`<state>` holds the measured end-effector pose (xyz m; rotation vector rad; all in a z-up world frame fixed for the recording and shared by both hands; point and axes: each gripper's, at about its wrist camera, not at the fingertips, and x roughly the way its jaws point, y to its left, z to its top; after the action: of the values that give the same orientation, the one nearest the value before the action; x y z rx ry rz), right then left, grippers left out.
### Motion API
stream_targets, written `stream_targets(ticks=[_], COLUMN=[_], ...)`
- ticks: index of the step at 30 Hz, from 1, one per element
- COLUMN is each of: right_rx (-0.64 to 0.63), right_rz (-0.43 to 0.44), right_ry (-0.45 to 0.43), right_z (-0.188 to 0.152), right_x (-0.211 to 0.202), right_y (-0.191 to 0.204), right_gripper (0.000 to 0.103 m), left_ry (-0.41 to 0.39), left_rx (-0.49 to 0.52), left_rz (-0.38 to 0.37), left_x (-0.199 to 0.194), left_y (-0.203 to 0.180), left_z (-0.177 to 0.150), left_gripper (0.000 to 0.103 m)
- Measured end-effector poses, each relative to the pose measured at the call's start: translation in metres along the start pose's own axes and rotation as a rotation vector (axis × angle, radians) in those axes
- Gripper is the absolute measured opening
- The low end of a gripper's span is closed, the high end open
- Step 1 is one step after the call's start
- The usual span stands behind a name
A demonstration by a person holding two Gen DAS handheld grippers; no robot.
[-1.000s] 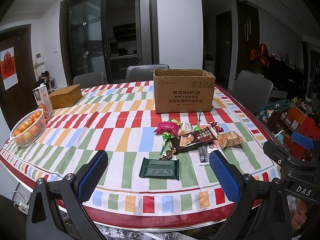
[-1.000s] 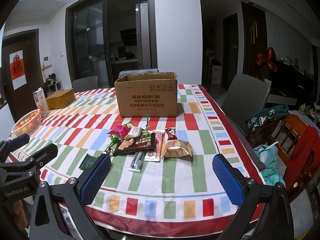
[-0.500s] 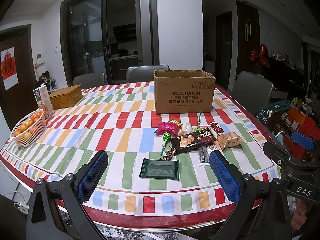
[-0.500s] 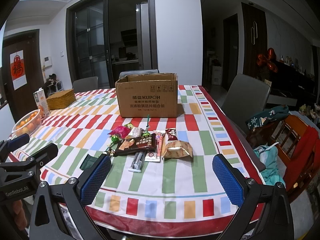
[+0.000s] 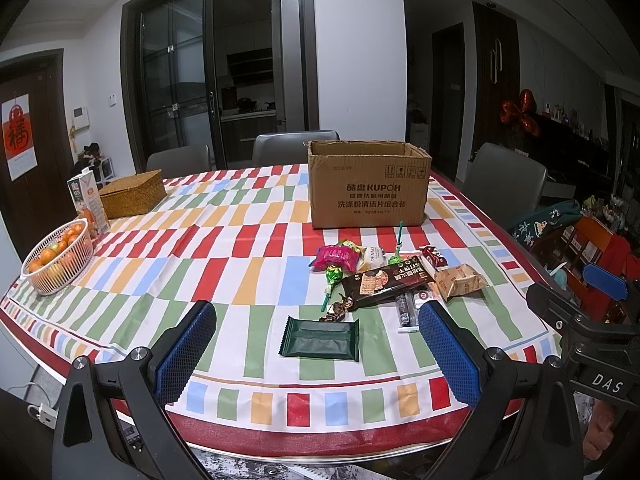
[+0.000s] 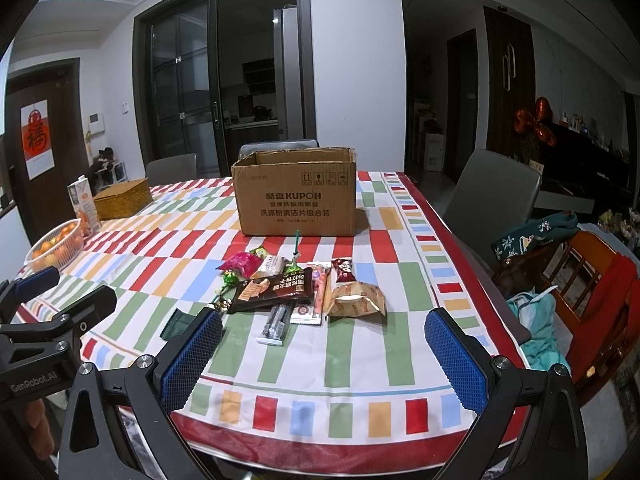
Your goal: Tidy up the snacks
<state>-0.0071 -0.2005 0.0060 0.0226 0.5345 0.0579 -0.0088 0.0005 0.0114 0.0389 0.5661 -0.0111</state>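
A pile of snacks lies on the striped tablecloth in front of an open cardboard box (image 5: 369, 185) (image 6: 295, 194). A dark green packet (image 5: 320, 338) lies nearest my left gripper (image 5: 318, 354), which is open and empty above the table's front edge. Behind it are a long brown biscuit pack (image 5: 386, 281) (image 6: 274, 289), a pink packet (image 5: 335, 257), green lollipops (image 5: 331, 278) and a tan pastry bag (image 5: 460, 285) (image 6: 354, 300). My right gripper (image 6: 324, 358) is open and empty, short of the pastry bag.
A white basket of oranges (image 5: 58, 256), a juice carton (image 5: 87, 200) and a wicker box (image 5: 132, 199) stand at the table's left. Grey chairs (image 5: 506, 180) surround the table. A wooden chair with clothes (image 6: 580, 280) is at the right.
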Motion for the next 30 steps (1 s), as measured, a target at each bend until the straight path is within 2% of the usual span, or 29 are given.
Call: stream_targets(ticks=[16, 30], right_rx=[-0.012, -0.031], right_rz=[0.008, 0.034], right_ry=[0.027, 0.146], right_z=[0.003, -0.005], right_x=[0.000, 0.053], right_y=[0.014, 0.014], right_gripper=[0.103, 0.102], left_ry=[0.027, 0.135], left_rx=[-0.011, -0.025], left_rz=[-0.004, -0.015], left_x=[0.005, 0.057], left_y=[0.003, 0.006], left_z=[0.005, -0.003], left_gripper=[0.103, 0.103])
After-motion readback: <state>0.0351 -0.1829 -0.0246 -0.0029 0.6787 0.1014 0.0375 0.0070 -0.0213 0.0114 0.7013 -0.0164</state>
